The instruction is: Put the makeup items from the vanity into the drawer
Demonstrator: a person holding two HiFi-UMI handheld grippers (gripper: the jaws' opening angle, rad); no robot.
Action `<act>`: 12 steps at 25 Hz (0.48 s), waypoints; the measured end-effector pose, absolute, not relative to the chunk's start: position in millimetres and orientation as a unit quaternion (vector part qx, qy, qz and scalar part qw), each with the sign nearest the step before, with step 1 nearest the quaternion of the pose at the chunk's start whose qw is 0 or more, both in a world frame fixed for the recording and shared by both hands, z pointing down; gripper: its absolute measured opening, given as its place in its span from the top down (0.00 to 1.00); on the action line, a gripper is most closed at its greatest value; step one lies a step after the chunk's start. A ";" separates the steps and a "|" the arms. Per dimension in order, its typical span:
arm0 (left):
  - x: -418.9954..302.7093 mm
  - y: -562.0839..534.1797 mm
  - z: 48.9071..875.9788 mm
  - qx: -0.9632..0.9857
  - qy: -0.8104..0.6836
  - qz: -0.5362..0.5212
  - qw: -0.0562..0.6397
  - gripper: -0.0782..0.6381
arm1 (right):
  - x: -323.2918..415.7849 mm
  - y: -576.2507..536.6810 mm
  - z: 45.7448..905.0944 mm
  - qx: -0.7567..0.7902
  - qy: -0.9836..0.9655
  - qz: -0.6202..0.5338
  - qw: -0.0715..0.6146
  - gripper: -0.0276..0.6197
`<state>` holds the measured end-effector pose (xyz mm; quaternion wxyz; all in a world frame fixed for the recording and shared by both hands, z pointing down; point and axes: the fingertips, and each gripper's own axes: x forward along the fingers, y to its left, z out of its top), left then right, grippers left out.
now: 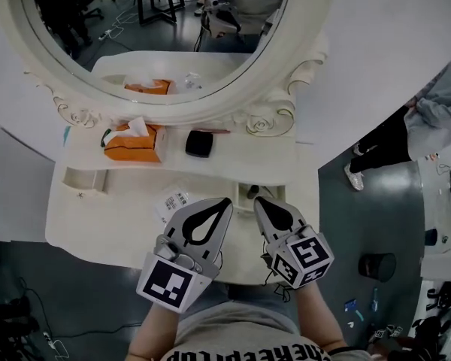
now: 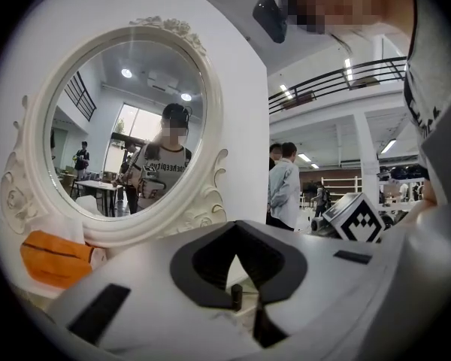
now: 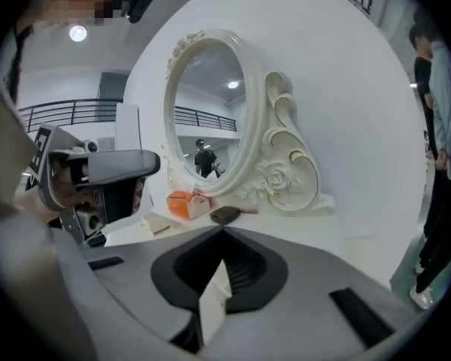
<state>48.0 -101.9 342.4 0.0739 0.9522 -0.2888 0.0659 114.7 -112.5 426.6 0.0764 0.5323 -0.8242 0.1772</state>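
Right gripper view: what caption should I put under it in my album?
Right gripper shut on a thin white packet, facing the mirror, orange tissue box and black case.

Tissue box point(image 1: 128, 147) and black case point(image 1: 199, 143) block the vanity's point(image 1: 120, 209) back; its front is open

Wall point(image 3: 346, 89): white, plain.
Floor point(image 1: 361, 224): dark grey, smooth.
Balcony railing point(image 2: 338, 81): dark bars, upper level.
Ceiling lamp point(image 3: 77, 33): round, lit.
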 end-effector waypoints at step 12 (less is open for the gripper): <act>45.3 -93.8 335.9 0.972 -0.216 0.067 0.062 0.88 | 95.2 -95.7 373.4 0.568 -0.810 0.142 0.014 0.94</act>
